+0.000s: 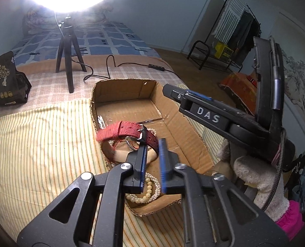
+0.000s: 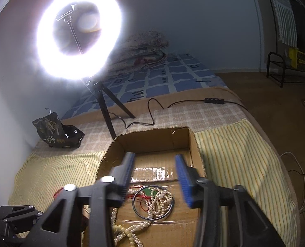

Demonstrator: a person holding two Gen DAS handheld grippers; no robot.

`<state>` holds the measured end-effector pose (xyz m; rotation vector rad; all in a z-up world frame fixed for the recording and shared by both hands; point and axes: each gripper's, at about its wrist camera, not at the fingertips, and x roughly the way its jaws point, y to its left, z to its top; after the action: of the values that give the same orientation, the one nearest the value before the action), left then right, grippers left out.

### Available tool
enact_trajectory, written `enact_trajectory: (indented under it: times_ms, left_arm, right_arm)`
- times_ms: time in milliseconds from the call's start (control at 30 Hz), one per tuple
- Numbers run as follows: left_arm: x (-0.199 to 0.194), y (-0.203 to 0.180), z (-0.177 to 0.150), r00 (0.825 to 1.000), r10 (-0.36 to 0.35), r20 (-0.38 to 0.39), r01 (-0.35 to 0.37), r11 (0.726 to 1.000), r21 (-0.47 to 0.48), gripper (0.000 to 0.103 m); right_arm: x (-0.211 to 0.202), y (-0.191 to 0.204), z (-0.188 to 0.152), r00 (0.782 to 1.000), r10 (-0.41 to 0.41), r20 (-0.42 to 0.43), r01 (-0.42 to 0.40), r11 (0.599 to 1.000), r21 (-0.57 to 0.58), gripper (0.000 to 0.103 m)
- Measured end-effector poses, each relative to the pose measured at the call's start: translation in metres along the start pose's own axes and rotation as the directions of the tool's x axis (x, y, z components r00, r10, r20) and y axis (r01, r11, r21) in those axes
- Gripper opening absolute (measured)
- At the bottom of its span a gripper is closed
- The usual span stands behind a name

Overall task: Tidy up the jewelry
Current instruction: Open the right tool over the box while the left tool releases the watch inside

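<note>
Left wrist view: the left gripper [image 1: 152, 147] hangs over a shallow cardboard box [image 1: 179, 121] lying on a striped cloth [image 1: 39, 144] on a bed. Its jaws stand a little apart. A red fabric strap [image 1: 119, 130] sits at the tip of the left-hand finger [image 1: 142, 154], blurred, and whether the pads press on it I cannot tell. Below it in the box lie pearl strands [image 1: 150, 187] and a thin metal ring [image 1: 129, 142]. The right gripper [image 1: 187, 96] reaches in from the right above the box's far edge, held by a hand in a pale knit glove [image 1: 257, 177].

In the right wrist view, the right gripper [image 2: 155, 175] has its jaws open wide with nothing between them; they are blurred. Beneath them, inside the cardboard box [image 2: 152, 142], a heap of pearl strands [image 2: 160, 203] lies across a metal bangle [image 2: 153, 201], with red thread [image 2: 142, 200] and a small green piece [image 2: 150, 192] beside it. Behind the box stand a lit ring light [image 2: 78, 35] on a tripod [image 2: 107, 111] and a dark bag [image 2: 55, 131].
</note>
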<state>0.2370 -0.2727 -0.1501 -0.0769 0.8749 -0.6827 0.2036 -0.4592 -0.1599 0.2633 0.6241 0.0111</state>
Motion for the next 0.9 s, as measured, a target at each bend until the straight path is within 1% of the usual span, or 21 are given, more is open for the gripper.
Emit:
enact_trajectory:
  times_ms: [33, 67, 100, 133, 167, 233, 300, 367, 433, 667, 900]
  left_arm:
    - [0.0, -0.001, 0.0, 1.0, 0.0, 0.001, 0.0, 1.0, 0.001, 0.031]
    - [-0.002, -0.001, -0.001, 1.0, -0.004, 0.01, 0.004, 1.0, 0.005, 0.041]
    - [-0.003, -0.003, -0.001, 1.0, -0.001, 0.021, 0.001, 1.0, 0.011, 0.044]
    - [-0.005, -0.004, -0.001, 1.0, 0.004, 0.031, -0.004, 1.0, 0.018, 0.05]
    - [-0.006, -0.006, -0.001, 0.999, 0.006, 0.038, -0.007, 1.0, 0.024, 0.055]
    - [-0.009, -0.008, -0.002, 0.999, 0.009, 0.05, -0.011, 0.999, 0.032, 0.059]
    - [-0.009, -0.008, -0.002, 0.999, 0.013, 0.05, -0.014, 0.999, 0.035, 0.06]
    - [-0.009, -0.008, -0.002, 0.999, 0.015, 0.046, -0.017, 0.999, 0.037, 0.06]
    - [-0.01, -0.008, -0.002, 0.999, 0.018, 0.045, -0.02, 0.999, 0.036, 0.06]
    - [-0.018, -0.008, -0.001, 0.998, 0.018, 0.059, -0.02, 0.999, 0.038, 0.061]
    - [-0.037, -0.009, -0.001, 0.996, 0.027, 0.083, -0.031, 0.998, 0.049, 0.061]
  right_arm:
    - [-0.001, 0.0, 0.0, 1.0, -0.006, 0.007, 0.006, 1.0, 0.001, 0.07]
    - [-0.003, 0.0, 0.001, 1.0, -0.011, 0.017, 0.011, 1.0, 0.002, 0.075]
    - [-0.004, -0.001, 0.001, 1.0, -0.012, 0.023, 0.012, 1.0, 0.003, 0.077]
    - [-0.005, -0.001, 0.002, 1.0, -0.013, 0.023, 0.013, 1.0, 0.003, 0.08]
    - [-0.005, 0.0, 0.003, 1.0, -0.018, 0.025, 0.018, 1.0, 0.002, 0.086]
    - [-0.007, 0.0, 0.003, 0.999, -0.031, 0.034, 0.031, 1.0, 0.0, 0.091]
    - [-0.008, 0.001, 0.004, 0.998, -0.039, 0.039, 0.039, 0.999, -0.003, 0.093]
    - [-0.009, 0.002, 0.005, 0.998, -0.048, 0.043, 0.048, 0.999, -0.003, 0.099]
    - [-0.011, 0.003, 0.006, 0.997, -0.055, 0.056, 0.056, 0.998, -0.004, 0.101]
    - [-0.018, 0.01, 0.008, 0.997, -0.056, 0.062, 0.057, 0.998, -0.014, 0.101]
    - [-0.032, 0.02, 0.013, 0.995, -0.059, 0.081, 0.062, 0.998, -0.031, 0.101]
